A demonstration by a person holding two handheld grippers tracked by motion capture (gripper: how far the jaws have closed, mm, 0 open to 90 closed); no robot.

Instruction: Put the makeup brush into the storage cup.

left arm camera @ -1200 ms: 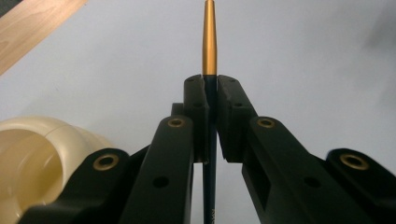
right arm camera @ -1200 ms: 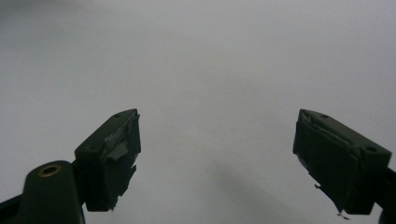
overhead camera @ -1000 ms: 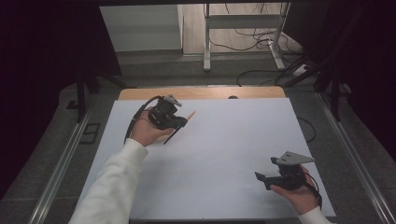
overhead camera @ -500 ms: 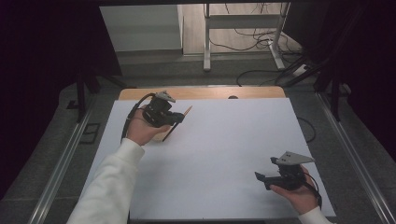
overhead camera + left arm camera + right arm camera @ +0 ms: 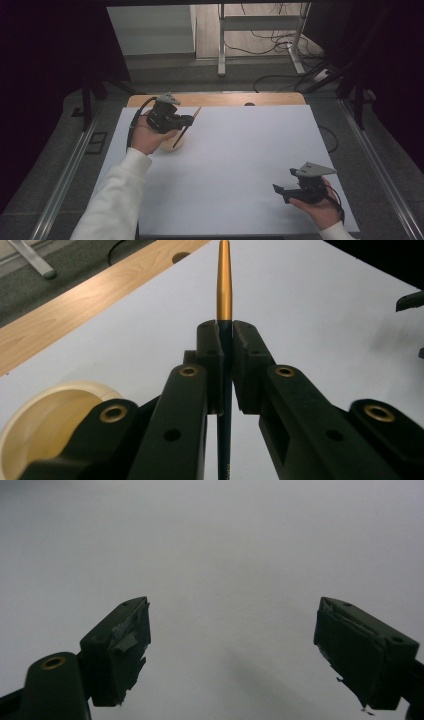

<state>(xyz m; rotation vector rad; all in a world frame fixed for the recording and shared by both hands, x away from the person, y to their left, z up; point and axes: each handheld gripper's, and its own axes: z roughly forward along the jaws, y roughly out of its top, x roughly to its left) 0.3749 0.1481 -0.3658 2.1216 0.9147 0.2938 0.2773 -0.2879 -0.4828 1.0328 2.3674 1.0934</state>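
Note:
A thin pen-like stick (image 5: 223,285) with a dark shaft and a gold tapered end is clamped in my left gripper (image 5: 224,335), which is shut on it. In the high view the left gripper (image 5: 189,120) hangs over the table's far left, and the stick (image 5: 186,128) slants down toward a cream round holder (image 5: 172,145) under the hand. That cream holder (image 5: 47,420) appears at the lower left of the left gripper view. My right gripper (image 5: 280,192) rests at the near right, open, with nothing between its fingers (image 5: 122,645).
A white sheet (image 5: 240,165) covers most of the table, with a strip of bare wood (image 5: 225,99) along the far edge. Metal rails run down both sides. Cables and a stand's legs (image 5: 260,45) lie on the floor beyond.
My left gripper has drawn back leftward and a little nearer with the stick, now over the cream holder. The right gripper has not moved.

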